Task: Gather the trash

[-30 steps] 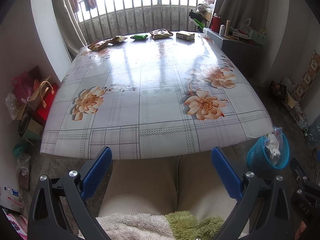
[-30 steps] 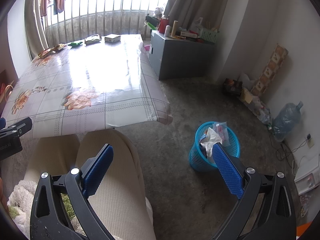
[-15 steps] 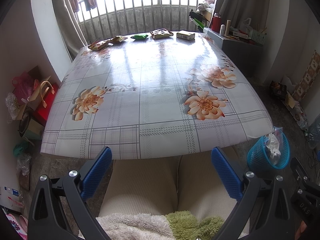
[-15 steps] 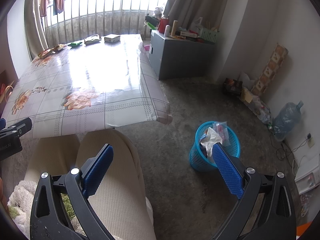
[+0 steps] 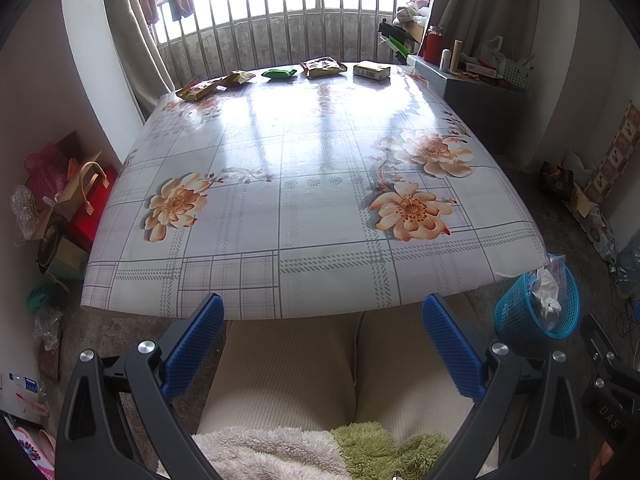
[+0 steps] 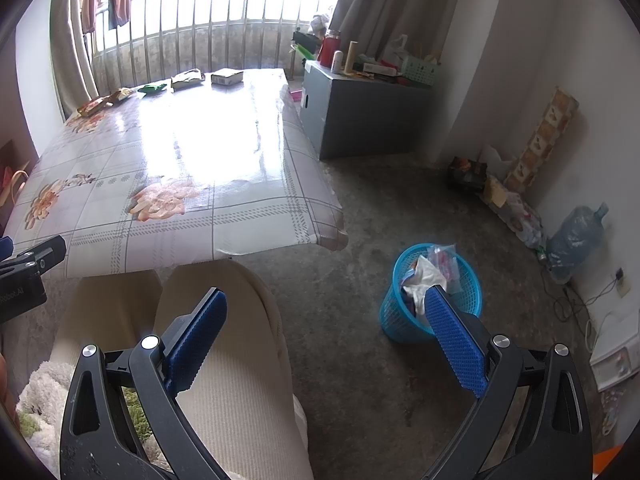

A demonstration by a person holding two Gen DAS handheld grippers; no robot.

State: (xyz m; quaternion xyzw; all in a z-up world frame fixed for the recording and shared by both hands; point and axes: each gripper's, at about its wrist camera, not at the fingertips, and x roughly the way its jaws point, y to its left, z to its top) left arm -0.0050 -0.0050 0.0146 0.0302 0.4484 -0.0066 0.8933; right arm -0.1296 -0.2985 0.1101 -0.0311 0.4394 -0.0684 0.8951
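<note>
Several pieces of trash lie in a row along the far edge of the flowered table: a snack wrapper, a second wrapper, a green packet, a brown packet and a small box. In the right wrist view the box and the green packet show too. A blue basket with crumpled paper stands on the floor right of the table, also seen as the basket. My left gripper is open above a person's lap, near the table's front edge. My right gripper is open, empty, over the lap and floor.
A grey cabinet with bottles and a small crate stands at the back right. Bags and boxes crowd the floor left of the table. A large water bottle and clutter line the right wall. Bare concrete floor lies between table and basket.
</note>
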